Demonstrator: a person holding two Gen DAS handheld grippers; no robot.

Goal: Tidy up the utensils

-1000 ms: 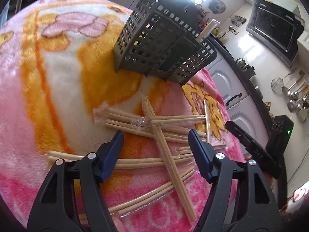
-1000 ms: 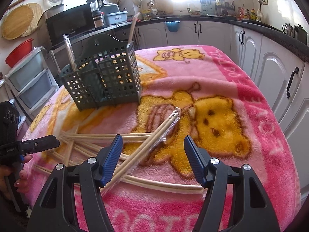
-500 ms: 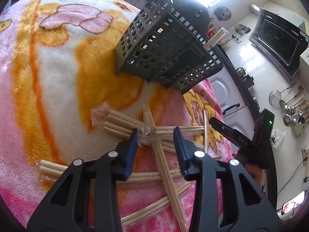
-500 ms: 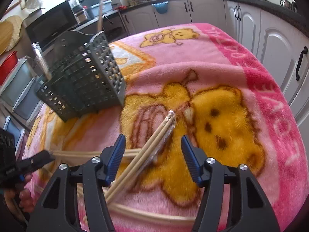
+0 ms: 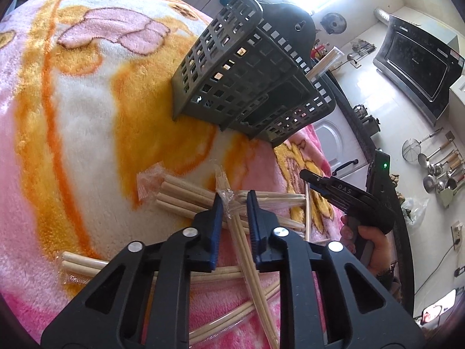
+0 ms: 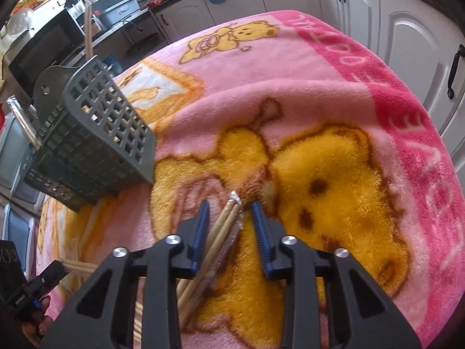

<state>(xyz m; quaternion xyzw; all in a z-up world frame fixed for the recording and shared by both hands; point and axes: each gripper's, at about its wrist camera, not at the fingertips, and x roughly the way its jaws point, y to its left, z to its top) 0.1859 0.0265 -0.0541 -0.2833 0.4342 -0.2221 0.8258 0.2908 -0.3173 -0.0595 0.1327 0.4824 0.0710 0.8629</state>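
Several wrapped pairs of wooden chopsticks lie crossed on a pink and yellow blanket point(image 5: 87, 122). My left gripper point(image 5: 235, 200) straddles one diagonal pair point(image 5: 237, 226); its jaws are closing, with a thin gap still showing at the pads. My right gripper point(image 6: 229, 206) straddles the tip of another wrapped pair point(image 6: 226, 226); its jaws are closing too, with the right pad clear of the pair. A grey slotted utensil basket point(image 5: 232, 87) point(image 6: 96, 139) stands beyond, with a chopstick point(image 6: 88, 29) upright in it. Each gripper shows in the other's view, the right point(image 5: 334, 187) and the left point(image 6: 43, 279).
The blanket point(image 6: 319, 87) covers a round table. White cabinets point(image 6: 407, 43) stand close on the right. A microwave point(image 6: 43, 49) and containers line the counter behind the basket. A person's hand point(image 5: 375, 250) holds the right gripper at the table edge.
Both pairs of jaws have narrowed from wide to close around chopstick pairs. The right gripper has moved forward and down over its pair's tip. The left gripper has stayed put.
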